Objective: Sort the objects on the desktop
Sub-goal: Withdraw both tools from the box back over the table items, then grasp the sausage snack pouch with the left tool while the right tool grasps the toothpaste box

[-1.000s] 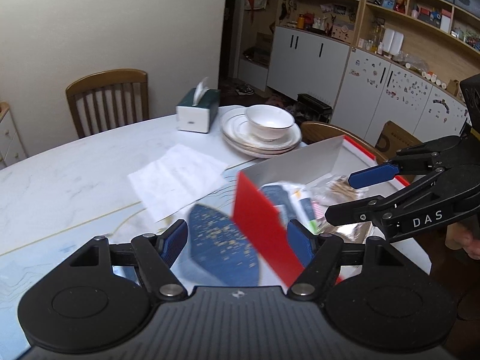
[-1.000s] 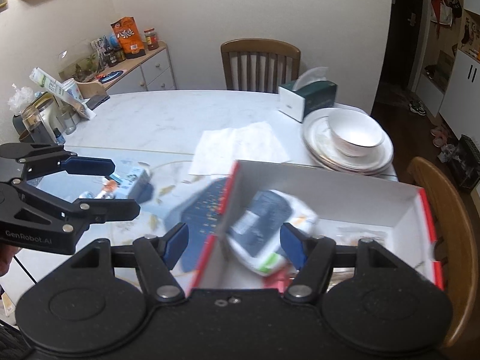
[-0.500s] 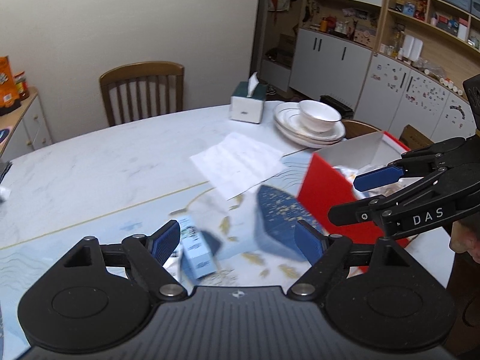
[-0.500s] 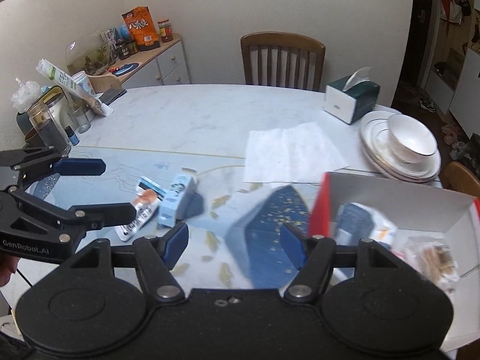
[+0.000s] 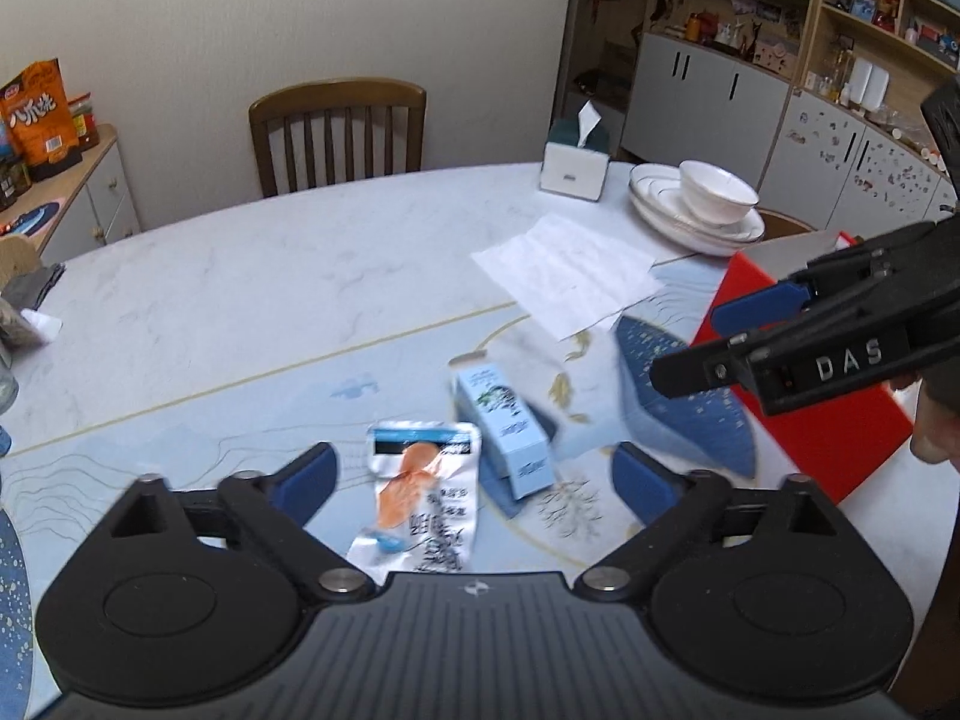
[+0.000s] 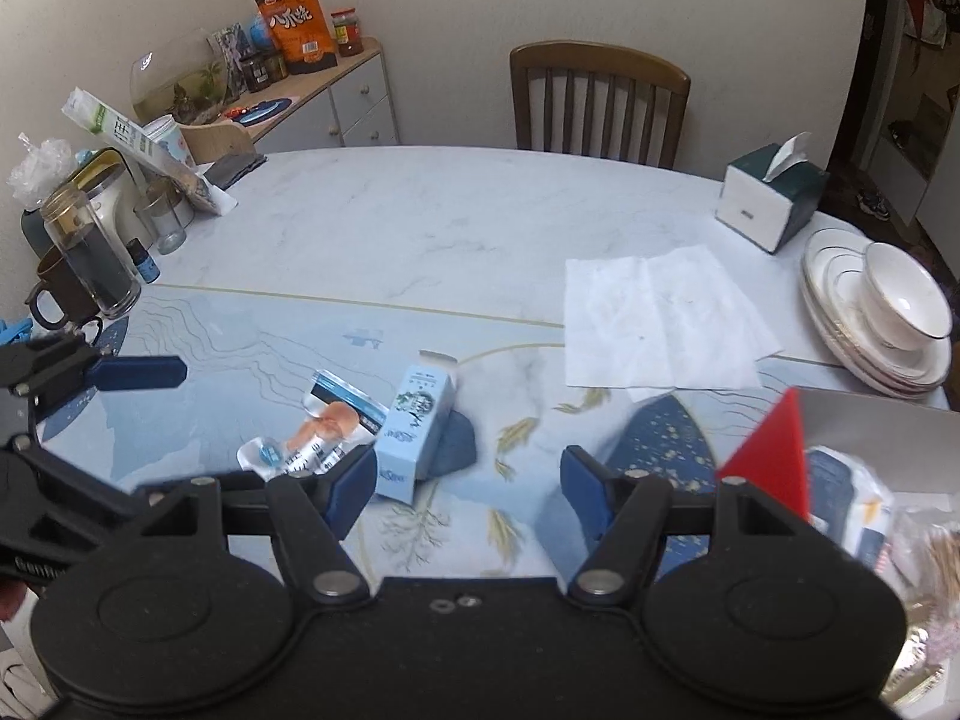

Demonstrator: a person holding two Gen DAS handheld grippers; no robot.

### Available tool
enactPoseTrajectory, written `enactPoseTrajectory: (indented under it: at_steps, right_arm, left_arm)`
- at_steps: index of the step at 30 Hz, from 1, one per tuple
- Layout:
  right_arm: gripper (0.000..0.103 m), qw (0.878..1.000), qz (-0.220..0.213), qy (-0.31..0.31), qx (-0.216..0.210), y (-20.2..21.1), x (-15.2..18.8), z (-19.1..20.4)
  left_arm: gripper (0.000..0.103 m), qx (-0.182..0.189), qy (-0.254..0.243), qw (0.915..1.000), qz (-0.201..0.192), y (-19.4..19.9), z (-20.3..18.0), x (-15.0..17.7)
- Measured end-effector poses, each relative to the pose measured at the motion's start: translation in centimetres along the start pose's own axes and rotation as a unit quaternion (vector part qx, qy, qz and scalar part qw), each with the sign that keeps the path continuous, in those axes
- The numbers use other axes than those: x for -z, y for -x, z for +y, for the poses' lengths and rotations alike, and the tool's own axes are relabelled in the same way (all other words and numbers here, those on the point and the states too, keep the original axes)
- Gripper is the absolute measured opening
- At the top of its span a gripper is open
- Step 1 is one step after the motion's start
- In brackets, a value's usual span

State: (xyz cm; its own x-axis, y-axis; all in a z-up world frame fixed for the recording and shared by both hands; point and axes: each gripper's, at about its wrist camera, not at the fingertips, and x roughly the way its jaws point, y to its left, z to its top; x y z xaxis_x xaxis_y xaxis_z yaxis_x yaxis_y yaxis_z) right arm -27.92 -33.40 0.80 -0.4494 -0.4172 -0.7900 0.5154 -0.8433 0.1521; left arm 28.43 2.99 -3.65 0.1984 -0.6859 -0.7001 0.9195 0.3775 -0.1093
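A light blue carton (image 5: 507, 426) (image 6: 417, 429) lies on the patterned mat beside a white snack packet with an orange picture (image 5: 420, 498) (image 6: 318, 432). A red-sided white box (image 5: 804, 396) (image 6: 774, 450) stands at the right with a blue-white pouch (image 6: 852, 504) and other packets inside. My left gripper (image 5: 474, 477) (image 6: 102, 414) is open and empty, just above the packet and carton. My right gripper (image 6: 465, 489) (image 5: 702, 339) is open and empty, between the carton and the box.
A sheet of white paper (image 6: 654, 318), a tissue box (image 6: 774, 198) and stacked plates with a bowl (image 6: 882, 312) lie at the far right. Jars, a mug and bottles (image 6: 90, 258) crowd the table's left edge. A wooden chair (image 6: 600, 102) stands behind.
Both grippers have swung left, away from the red box toward the carton and snack packet, which have come into view. Both stay open and empty.
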Motion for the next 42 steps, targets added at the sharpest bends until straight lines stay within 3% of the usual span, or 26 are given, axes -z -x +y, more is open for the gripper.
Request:
enactPoseTrajectory:
  at_steps: [10,28,42]
  right_arm:
    - [0.068,0.999,0.036,0.005,0.006,-4.5,-1.4,1.8]
    - [0.068,0.994,0.107,0.017,0.005,-10.8,-1.8,3.0]
    - [0.066,0.991,0.13,0.03,0.015,-12.2,-1.4,2.4]
  left_arm:
    - [0.103,0.004,0.002,0.9995,0.032,-4.3,2.1,1.7]
    - [0.103,0.0,0.004,0.9977,0.068,-9.2,2.7,2.3]
    - [0.102,-0.023,-0.002,0.9981,0.057,-10.1,2.6,2.2]
